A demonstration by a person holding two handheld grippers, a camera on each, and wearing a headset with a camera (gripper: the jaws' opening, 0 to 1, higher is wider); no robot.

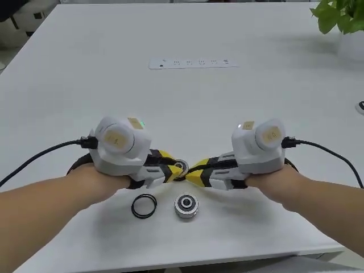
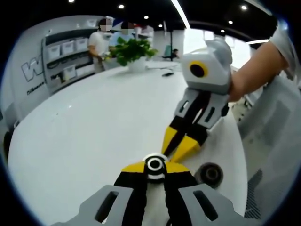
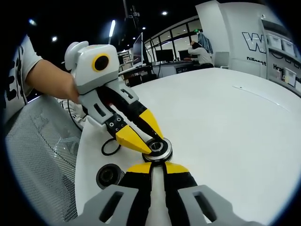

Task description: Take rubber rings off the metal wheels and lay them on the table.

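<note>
Left tongs (image 2: 155, 166) are seen clamped across a metal wheel (image 3: 158, 148), which is held just above the desk (image 1: 227, 102) between the two tools. Right tongs (image 3: 153, 165) are drawn together, tips set at the near rim of that wheel; whether the dark band around the rim is actually caught cannot be told. Step judged: the ring is to be peeled off the held wheel. It is best done with the left grip kept firm across the wheel's faces, the band nipped at one spot only, lifted outward over the rim and then rolled off round the edge. A straight pull risks the wheel being dragged out of the left jaws. Counted: two metal wheels, the one held and a second wheel (image 1: 186, 205) lying flat near the desk's front edge, apparently bare; one loose rubber ring (image 1: 144, 206) lying just beside it, apart from it. Farther back, one power strip (image 1: 193, 62) and one potted plant (image 1: 340, 14) are noted.
</note>
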